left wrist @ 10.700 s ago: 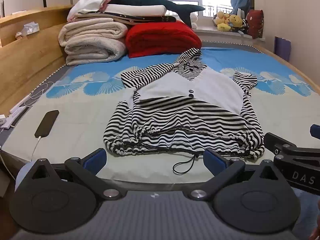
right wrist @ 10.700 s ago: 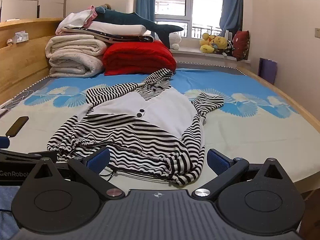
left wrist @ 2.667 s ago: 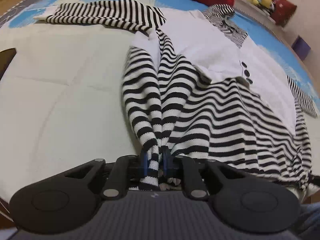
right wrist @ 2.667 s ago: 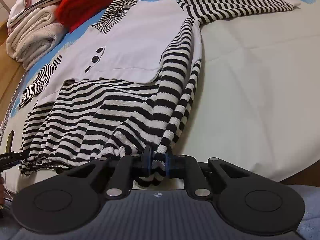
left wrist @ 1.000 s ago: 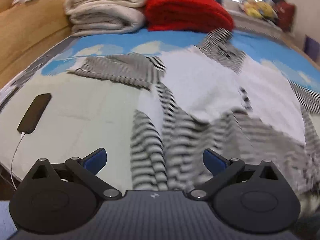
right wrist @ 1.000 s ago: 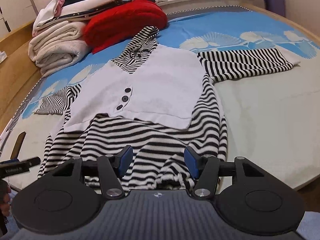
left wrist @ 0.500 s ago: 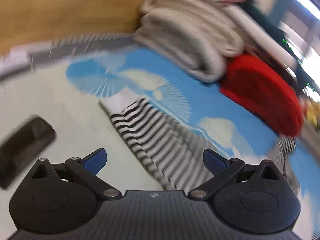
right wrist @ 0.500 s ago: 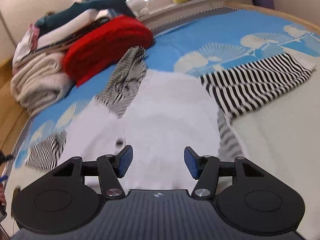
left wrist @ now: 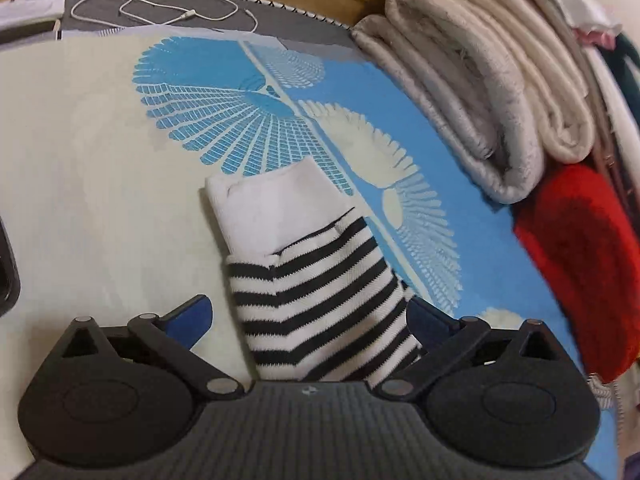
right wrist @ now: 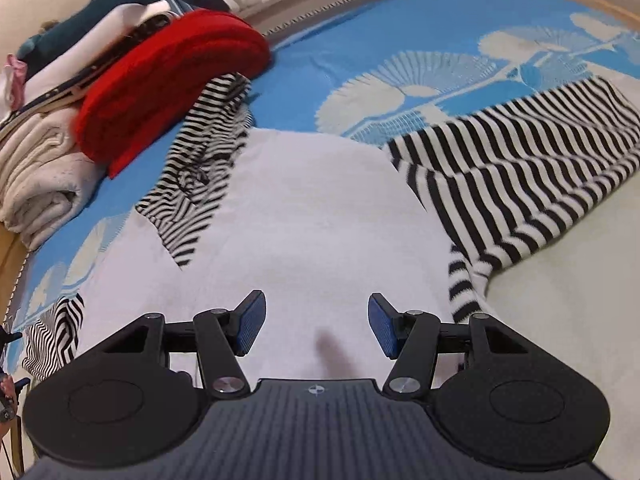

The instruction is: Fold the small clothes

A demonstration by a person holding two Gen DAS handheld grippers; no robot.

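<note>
A black-and-white striped hoodie with a white chest panel [right wrist: 316, 208] lies flat on the bed. Its left sleeve [left wrist: 316, 280], ending in a white cuff [left wrist: 268, 200], lies between the wide-open fingers of my left gripper [left wrist: 308, 316], which is low over it. My right gripper [right wrist: 316, 328] is open and empty above the white chest panel. The right sleeve [right wrist: 516, 176] is spread out to the right, and the striped hood [right wrist: 200, 156] lies up by the red blanket.
Rolled cream blankets [left wrist: 480, 88] and a red blanket [right wrist: 168, 72] are stacked at the head of the bed. A white cable [left wrist: 168, 12] lies by the wooden bed frame. A dark phone edge [left wrist: 7, 272] shows at the far left.
Both grippers let go of the hoodie's bottom corners and opened. My left gripper moved out over the left sleeve cuff. My right gripper moved up over the chest.
</note>
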